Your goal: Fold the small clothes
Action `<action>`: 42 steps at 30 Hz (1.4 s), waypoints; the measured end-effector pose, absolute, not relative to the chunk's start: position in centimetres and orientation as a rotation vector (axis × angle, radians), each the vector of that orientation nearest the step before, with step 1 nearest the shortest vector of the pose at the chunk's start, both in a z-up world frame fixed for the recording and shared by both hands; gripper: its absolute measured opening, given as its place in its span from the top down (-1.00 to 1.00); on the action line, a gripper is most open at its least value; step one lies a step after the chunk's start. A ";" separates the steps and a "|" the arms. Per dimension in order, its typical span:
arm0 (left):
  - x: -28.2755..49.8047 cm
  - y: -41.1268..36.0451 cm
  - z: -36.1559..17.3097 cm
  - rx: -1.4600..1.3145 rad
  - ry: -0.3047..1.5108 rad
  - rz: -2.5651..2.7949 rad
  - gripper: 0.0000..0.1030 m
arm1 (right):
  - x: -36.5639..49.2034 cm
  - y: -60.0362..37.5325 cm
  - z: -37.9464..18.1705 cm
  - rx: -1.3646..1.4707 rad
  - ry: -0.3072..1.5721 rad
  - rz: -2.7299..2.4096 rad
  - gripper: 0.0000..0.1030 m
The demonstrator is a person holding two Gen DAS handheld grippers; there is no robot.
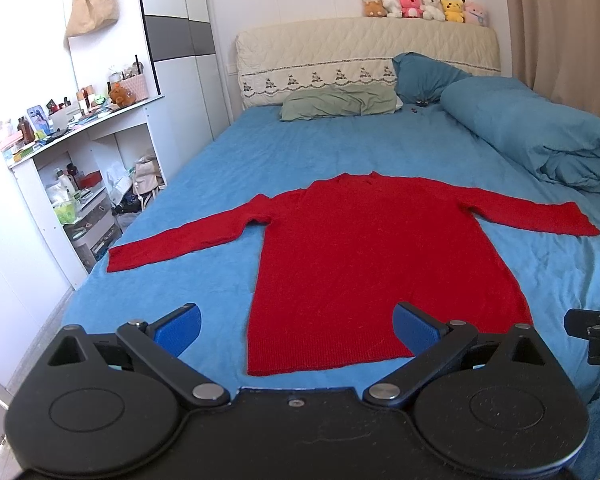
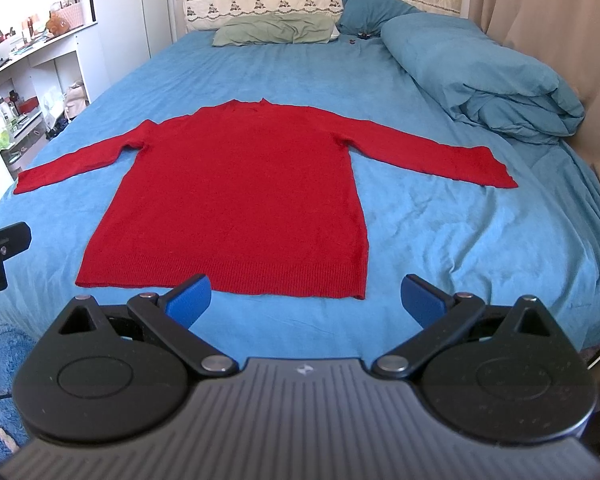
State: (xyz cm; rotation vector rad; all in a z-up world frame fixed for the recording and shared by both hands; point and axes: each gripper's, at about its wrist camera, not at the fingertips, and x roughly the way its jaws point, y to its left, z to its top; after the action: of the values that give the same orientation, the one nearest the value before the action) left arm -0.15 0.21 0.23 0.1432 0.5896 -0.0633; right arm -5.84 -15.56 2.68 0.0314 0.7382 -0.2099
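Red sweater (image 2: 236,196) flat, sleeves outspread

Red fuzzy knit sweater (image 2: 236,184), ribbed hem, matt. Blue soft cloth bedsheet (image 2: 440,240), faintly napped. Cream quilted fabric headboard (image 1: 364,48). Matt black plastic left gripper (image 1: 296,328), blue textured pads (image 1: 180,326).

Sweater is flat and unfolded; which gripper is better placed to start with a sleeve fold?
Probably the left gripper: its open jaws frame the red sweater's left hem corner, sleeve straight ahead. The right gripper hangs open beyond the right hem corner.
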 end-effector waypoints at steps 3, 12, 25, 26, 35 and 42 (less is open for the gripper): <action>-0.2 0.2 0.2 0.138 0.586 -0.065 -1.00 | -5.9 -15.5 2.8 0.033 0.736 -0.210 -1.00; -0.2 0.2 0.2 0.147 0.596 -0.057 -1.00 | -5.9 -15.6 2.7 0.037 0.741 -0.209 -1.00; 0.0 0.1 0.8 0.134 0.582 -0.056 -1.00 | -5.9 -16.0 3.7 0.042 0.716 -0.204 -1.00; 0.1 0.0 0.9 0.148 0.562 -0.053 -1.00 | -5.8 -16.2 4.0 0.046 0.709 -0.204 -1.00; 6.8 -3.7 3.6 0.168 0.563 -0.153 -1.00 | -2.4 -20.5 6.0 0.099 0.637 -0.272 -1.00; 15.9 -7.9 2.9 0.115 0.578 -0.302 -1.00 | 3.8 -27.0 4.4 0.128 0.605 -0.391 -1.00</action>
State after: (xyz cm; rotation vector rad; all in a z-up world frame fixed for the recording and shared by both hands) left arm 15.91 -7.94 2.87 0.1145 0.5783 -0.3015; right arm 3.78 -27.04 4.38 0.1279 0.6049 -0.3915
